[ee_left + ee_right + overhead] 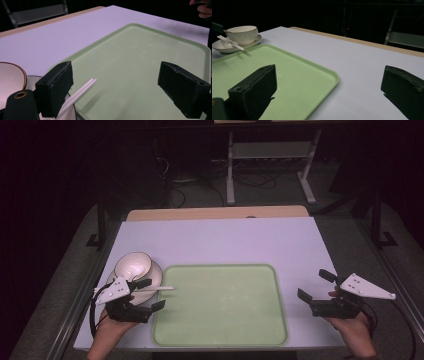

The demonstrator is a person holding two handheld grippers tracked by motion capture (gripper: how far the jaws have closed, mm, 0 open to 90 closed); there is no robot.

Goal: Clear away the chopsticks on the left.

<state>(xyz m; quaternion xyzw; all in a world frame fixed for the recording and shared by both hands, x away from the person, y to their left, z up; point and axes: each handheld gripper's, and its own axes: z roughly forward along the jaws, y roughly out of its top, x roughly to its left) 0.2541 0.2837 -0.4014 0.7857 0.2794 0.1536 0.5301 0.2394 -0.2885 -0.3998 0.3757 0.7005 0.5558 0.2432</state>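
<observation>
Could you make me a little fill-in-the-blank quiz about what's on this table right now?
1. The bowl stands on a white ____.
2. The big flat tray in the middle of the table is coloured ____.
3. The white chopsticks lie with their tips reaching over the tray's ____ edge, seen from the high view.
4. The jaws of the left gripper stand ____, with nothing held between them.

Missing words: saucer; green; left; open

Tray (220, 302) showing pale green; bowl (132, 265) and saucer (150, 292) showing cream, brown-rimmed; chopsticks (159, 289) showing white.
</observation>
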